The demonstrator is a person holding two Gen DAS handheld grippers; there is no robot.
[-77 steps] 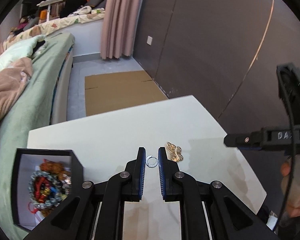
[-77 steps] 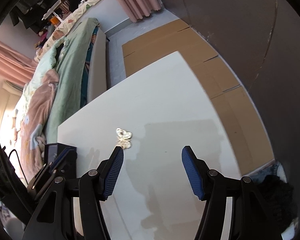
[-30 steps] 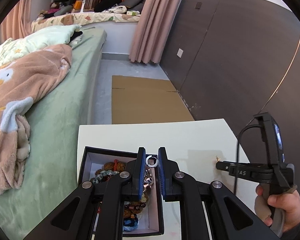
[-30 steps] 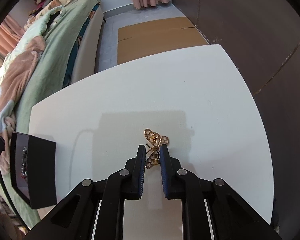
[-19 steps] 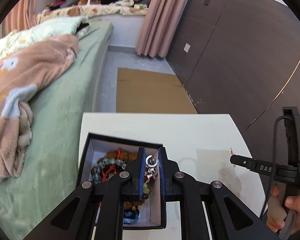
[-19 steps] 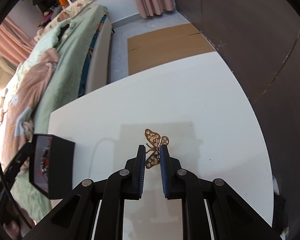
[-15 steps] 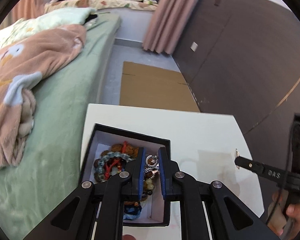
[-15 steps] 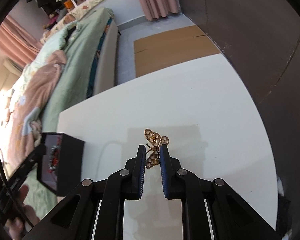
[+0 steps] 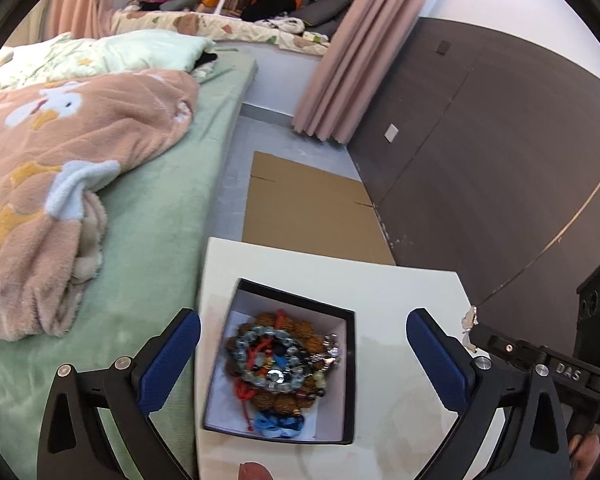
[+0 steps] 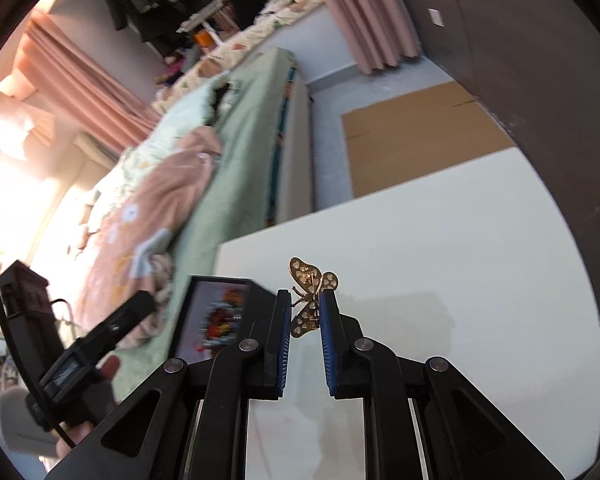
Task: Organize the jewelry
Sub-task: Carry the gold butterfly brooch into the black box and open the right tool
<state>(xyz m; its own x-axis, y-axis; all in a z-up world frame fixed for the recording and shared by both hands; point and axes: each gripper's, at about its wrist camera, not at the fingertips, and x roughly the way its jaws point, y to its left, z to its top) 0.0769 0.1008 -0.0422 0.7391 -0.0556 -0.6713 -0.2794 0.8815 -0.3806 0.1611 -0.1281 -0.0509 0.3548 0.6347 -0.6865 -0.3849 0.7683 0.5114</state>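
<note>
My left gripper [image 9: 302, 320] hangs over the black jewelry box [image 9: 300, 299], its jaws opening wide with nothing between the pads. The silver ring [image 9: 275, 376] lies on the bead bracelets [image 9: 260, 350] inside the box. At the right of the left wrist view, the right gripper [image 9: 473, 334] comes in with the gold butterfly brooch [image 9: 469, 318] at its tip. In the right wrist view the right gripper [image 10: 305, 300] is shut on the butterfly brooch [image 10: 311, 298], held above the white table [image 10: 460, 260]. The box [image 10: 262, 296] sits just left of it, blurred.
The white table [image 9: 400, 300] ends close behind the box and at the bed side. A bed with a green sheet [image 9: 160, 240] and pink blanket [image 9: 60, 160] lies left. Flat cardboard [image 9: 308, 208] covers the floor beyond; a dark wall panel [image 9: 480, 160] stands right. A hand [image 10: 100, 372] holds the left tool.
The left jaws have sprung apart and the ring has dropped from them into the box. The right gripper has lifted the brooch off the table and come nearer the box.
</note>
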